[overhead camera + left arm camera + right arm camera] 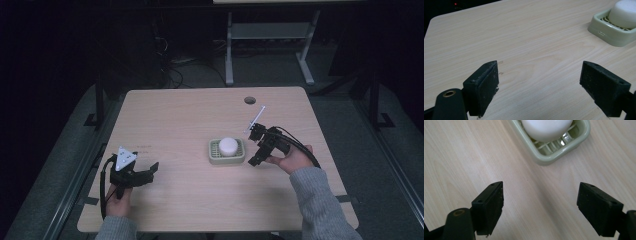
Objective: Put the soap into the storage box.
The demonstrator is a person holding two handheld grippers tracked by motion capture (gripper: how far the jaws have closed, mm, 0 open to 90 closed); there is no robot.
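A round white soap bar [228, 146] rests in a pale green slatted soap dish [214, 154] near the middle of the wooden table. My right gripper [256, 147] is just right of the dish, open, jaws wide apart over bare wood; the right gripper view has the dish [574, 141] and soap [546, 127] ahead of the empty jaws [540, 207]. My left gripper [145, 174] sits at the table's front left, open and empty. Its own view looks across bare wood between its jaws [541, 87] to the dish [599, 27] and soap [626, 12] at the upper right.
The light wooden table [180, 115] has a round cable hole [250, 100] near its far edge. Beyond it stands a white-framed desk [230, 55] with cables on the dark floor. A grey-sleeved forearm [320, 200] enters at the bottom right.
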